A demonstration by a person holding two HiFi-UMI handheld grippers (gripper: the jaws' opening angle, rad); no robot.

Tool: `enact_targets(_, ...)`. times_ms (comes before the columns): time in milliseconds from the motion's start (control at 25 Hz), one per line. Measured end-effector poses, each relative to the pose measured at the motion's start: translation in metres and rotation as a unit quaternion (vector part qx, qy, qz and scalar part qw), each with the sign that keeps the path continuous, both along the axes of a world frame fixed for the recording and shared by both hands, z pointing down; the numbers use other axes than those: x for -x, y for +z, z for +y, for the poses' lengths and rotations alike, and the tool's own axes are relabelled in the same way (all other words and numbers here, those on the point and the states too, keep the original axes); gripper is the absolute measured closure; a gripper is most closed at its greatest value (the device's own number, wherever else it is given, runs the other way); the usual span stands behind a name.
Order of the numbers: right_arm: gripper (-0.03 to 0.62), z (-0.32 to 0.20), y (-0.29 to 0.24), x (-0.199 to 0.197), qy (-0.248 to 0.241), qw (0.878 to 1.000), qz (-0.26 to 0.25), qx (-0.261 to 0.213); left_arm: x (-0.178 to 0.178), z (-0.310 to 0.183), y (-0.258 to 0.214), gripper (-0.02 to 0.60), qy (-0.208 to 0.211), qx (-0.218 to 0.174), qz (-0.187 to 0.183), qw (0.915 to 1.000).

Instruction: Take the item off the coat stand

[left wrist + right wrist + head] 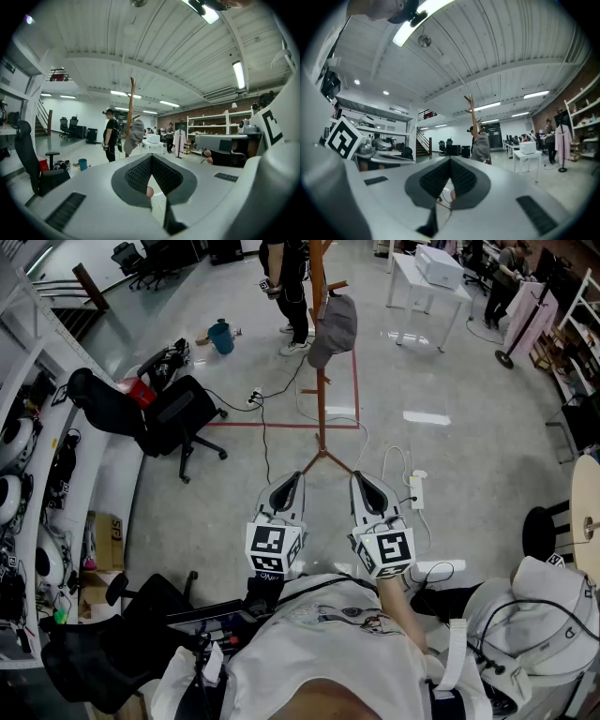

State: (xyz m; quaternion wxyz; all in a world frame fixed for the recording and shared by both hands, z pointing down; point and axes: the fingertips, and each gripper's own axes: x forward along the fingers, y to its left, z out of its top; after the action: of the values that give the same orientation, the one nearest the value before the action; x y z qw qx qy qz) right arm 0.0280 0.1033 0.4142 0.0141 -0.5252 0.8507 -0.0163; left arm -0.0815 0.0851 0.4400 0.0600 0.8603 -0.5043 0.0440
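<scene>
- head view: the task is not yet begun, as far as i can judge; the grey cap (333,329) hangs on an upper peg of the coat stand (321,381), well ahead of both tools; the left gripper (289,489) and right gripper (367,489) sit side by side close to the person's body, near the foot of the stand and far below the cap; all of it is left to do: the reach, the grip, the lift off the peg
- head view, containers: a blue bucket (221,336) stands on the floor left of the stand, its contents too small to tell; a cardboard box (101,540) lies at the left wall, what it holds is hidden; a white box (438,266) rests on a table (405,287) at the upper right, lid on
- left gripper view: its fingers are pressed together at the tips with nothing between them; the grey cap (136,133) shows beyond them on the coat stand (131,101), with a person (111,136) in black just beside it; the blue bucket (83,163) shows low at the left, its inside out of sight
- right gripper view: these fingers are closed on each other too, and empty; the grey cap (481,146) hangs on the coat stand (471,112) straight ahead, well apart from the tips
</scene>
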Motion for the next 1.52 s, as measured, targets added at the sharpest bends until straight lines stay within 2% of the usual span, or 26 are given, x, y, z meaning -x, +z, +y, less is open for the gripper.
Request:
enact_targets(400, 0.59, -0.002, -0.001, -0.013, -0.001, 1.0, -0.004, 0.002, -0.013, 0.001, -0.003, 0.578, 0.0, 0.0, -0.005, 1.0)
enact_targets(840, 0.589, 0.0, -0.009, -0.014, -0.029, 0.999, -0.014, -0.01, -0.025, 0.007, -0.005, 0.578, -0.012, 0.0, -0.009, 0.9999)
enact_targets(1240, 0.589, 0.006, 0.013, -0.045, -0.046, 0.999, -0.017, 0.012, -0.052, 0.017, 0.018, 0.578, -0.034, 0.021, -0.008, 0.9992)
enact_targets(1520, 0.589, -0.017, 0.022, -0.042, -0.052, 0.998, -0.02, 0.02, -0.049, -0.005, 0.027, 0.578, -0.039, 0.03, -0.011, 0.9987)
